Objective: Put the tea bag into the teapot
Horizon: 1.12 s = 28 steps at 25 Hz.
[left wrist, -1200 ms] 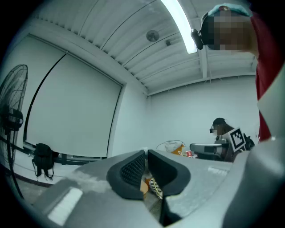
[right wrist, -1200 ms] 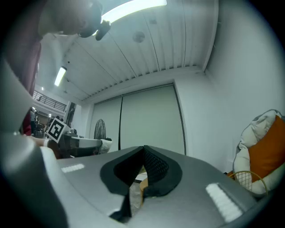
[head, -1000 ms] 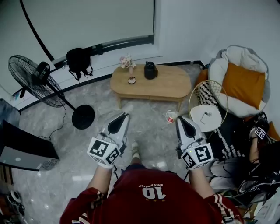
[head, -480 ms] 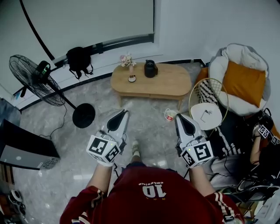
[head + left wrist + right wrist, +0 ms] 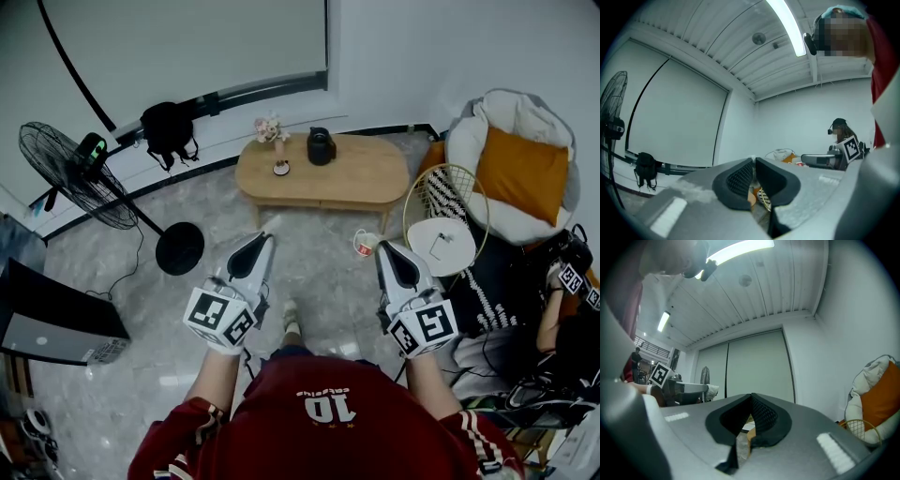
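a: well, where does everything sit?

b: the wooden table is at the far side of the room, well apart from both hands. the dark teapot stands on it by the far edge, left of the middle. a small round dish lies on the table just left of the teapot, a little nearer. the tea bag i can't pick out from here. my guess is it lies in that dish.

a: how would they handle?

b: the teapot looks solid and fairly heavy, probably breakable. whether its lid is on is too small to tell. the tea bag should be almost weightless, soft and limp, and easy to tear. i'd pinch it at the tag or the top edge with just the jaw tips and let it hang, rather than squeeze the pouch.

a: and the hands?

b: both forearms reach forward from the body, near, over the floor. the grippers are held about level and point toward the table. the left gripper has its jaws parted only a crack, with nothing between them. the right gripper has its jaws pressed together, and it is empty too.
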Tool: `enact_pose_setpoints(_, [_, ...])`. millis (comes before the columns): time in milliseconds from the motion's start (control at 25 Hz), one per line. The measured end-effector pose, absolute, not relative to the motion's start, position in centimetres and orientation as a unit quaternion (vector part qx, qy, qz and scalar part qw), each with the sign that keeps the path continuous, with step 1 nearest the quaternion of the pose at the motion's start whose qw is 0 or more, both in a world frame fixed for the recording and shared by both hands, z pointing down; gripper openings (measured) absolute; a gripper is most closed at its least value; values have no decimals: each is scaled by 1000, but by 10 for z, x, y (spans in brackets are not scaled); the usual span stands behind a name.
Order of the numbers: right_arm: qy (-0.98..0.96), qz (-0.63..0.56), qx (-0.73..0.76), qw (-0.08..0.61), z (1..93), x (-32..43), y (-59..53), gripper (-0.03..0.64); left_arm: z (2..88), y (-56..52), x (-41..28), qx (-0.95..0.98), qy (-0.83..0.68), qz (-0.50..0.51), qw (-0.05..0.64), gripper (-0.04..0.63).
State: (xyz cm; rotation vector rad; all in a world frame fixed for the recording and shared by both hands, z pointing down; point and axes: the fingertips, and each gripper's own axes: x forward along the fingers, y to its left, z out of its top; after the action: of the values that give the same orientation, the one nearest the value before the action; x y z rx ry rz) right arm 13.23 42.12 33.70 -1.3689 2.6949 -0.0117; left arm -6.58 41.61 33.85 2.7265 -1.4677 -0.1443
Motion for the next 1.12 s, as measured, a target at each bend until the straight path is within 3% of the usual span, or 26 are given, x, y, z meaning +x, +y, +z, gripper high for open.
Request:
enact_pose_setpoints(200, [884,-41,-452,111,329,143,419,-3,337,415,-65,877,-475,-60,33,26])
enact_pose_setpoints(1120, [882,-46,-456,106,334,140,391,-2,340,386,-69,883,-462,-71,49,28])
